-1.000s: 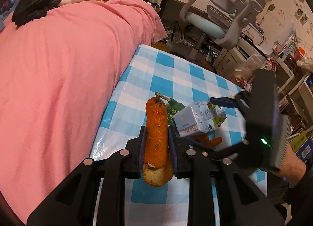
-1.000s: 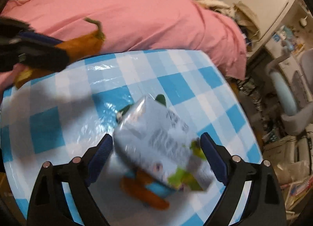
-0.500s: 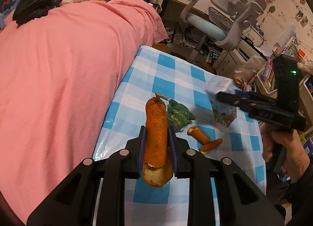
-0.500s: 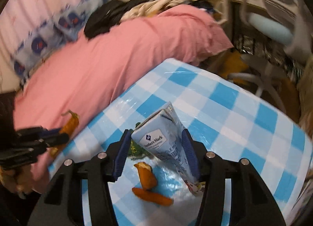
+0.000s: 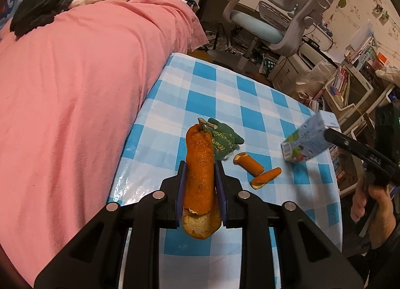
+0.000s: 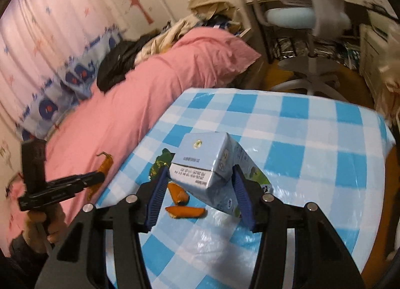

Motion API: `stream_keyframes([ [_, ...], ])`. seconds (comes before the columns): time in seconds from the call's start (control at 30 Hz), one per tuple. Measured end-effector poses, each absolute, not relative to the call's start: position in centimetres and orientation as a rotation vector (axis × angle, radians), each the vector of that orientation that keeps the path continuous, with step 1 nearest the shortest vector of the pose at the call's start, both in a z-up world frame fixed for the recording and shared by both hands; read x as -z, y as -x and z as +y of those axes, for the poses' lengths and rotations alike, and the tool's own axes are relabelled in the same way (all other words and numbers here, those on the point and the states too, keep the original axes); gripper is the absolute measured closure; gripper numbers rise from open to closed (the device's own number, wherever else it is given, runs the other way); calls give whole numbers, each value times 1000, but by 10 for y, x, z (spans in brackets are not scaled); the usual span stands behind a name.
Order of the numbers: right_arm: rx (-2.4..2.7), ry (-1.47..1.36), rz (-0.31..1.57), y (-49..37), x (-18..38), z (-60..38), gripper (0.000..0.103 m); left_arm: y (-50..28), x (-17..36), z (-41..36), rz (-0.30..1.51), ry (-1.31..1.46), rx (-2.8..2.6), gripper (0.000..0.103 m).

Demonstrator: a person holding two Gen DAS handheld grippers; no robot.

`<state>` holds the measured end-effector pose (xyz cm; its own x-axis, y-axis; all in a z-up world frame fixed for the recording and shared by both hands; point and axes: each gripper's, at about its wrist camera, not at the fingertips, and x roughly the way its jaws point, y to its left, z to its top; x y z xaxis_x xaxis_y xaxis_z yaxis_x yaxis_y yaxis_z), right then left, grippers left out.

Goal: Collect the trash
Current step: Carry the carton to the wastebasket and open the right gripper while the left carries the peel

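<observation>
Checkered table [image 5: 252, 104] | left gripper [image 5: 200, 181] grips peel [image 5: 200, 164] | right gripper [image 6: 200, 189] grips carton [image 6: 202, 164]

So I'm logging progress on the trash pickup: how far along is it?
Nothing visibly binned yet. In hand: left tool grips a long orange peel; right tool grips the milk carton. Left on the checkered table: two peel pieces and a green wrapper.
</observation>
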<state>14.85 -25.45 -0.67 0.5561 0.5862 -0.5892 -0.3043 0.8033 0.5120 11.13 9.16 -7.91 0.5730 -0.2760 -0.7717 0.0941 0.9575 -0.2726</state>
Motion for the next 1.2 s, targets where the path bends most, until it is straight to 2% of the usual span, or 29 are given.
stream_keyframes([
  [0.27,-620,-515,727,-104,-22,-271,52,-112,79,89,938,202,230,82],
  [0.63,-746,-548,732,-34,-35,-253,52,-99,83,81,943,161,245,82],
  [0.97,-856,-563,822,41,-21,-218,52,-74,80,80,932,139,262,82],
  [1.2,-897,-530,960,78,24,-183,52,-46,72,85,903,170,287,82],
])
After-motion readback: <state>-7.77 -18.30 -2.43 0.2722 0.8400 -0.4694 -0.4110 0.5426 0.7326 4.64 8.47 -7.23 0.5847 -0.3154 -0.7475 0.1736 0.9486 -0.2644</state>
